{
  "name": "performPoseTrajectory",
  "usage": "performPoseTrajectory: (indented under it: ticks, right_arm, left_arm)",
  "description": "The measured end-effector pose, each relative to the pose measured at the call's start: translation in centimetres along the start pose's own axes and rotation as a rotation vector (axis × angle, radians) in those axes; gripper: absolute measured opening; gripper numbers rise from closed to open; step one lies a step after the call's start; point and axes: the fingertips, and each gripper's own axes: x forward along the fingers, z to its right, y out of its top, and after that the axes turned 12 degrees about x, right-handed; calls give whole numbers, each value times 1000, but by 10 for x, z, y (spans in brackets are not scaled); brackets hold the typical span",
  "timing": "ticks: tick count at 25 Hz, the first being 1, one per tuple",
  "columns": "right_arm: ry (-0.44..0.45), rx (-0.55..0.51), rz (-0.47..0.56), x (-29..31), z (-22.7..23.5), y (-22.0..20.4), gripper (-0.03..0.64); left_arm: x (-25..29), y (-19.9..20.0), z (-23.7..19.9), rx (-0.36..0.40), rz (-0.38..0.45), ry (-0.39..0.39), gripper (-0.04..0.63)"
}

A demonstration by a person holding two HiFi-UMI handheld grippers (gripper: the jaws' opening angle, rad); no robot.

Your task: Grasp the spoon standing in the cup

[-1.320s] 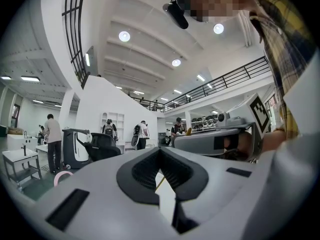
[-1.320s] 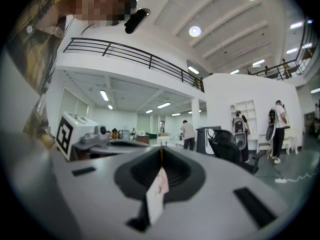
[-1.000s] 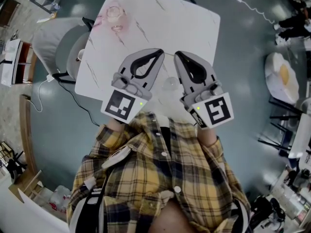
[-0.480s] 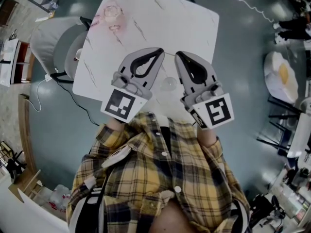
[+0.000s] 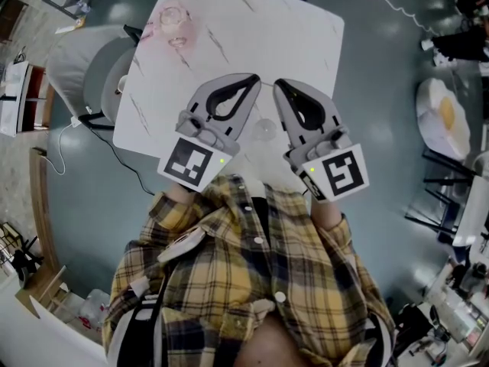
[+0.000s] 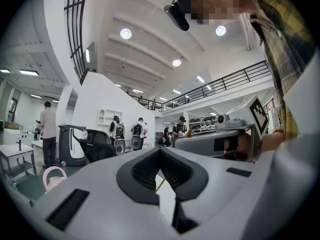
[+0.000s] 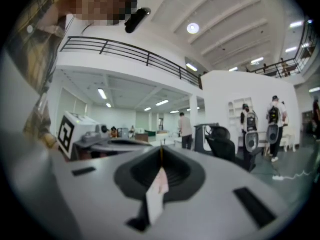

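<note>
Both pairs of jaws are pressed together, gripping nothing. The left gripper (image 5: 253, 79) and right gripper (image 5: 277, 84) hang side by side over the white table (image 5: 283, 37). The cup (image 5: 174, 18) sits well apart, at the table's far left corner; I can't make out its spoon.

No words, numbers or brand names legible in any view, only coded black-and-white squares, one marker pattern (image 5: 189, 162) on the cube of the left gripper (image 5: 254, 79), another on the right gripper (image 5: 276, 83) cube face (image 5: 337, 173) — blocks, not letters.
</note>
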Motion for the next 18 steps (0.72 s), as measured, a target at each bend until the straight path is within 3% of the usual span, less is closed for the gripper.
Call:
performPoseTrajectory:
  ticks: [13, 18]
  right_arm:
    - [-5, 2, 4, -11, 2, 0, 32]
    - [-7, -7, 4, -16, 4, 2, 32]
  left_arm:
    - [-3, 18, 8, 1, 71, -56, 15]
    - [-1, 19, 19, 77, 76, -116, 15]
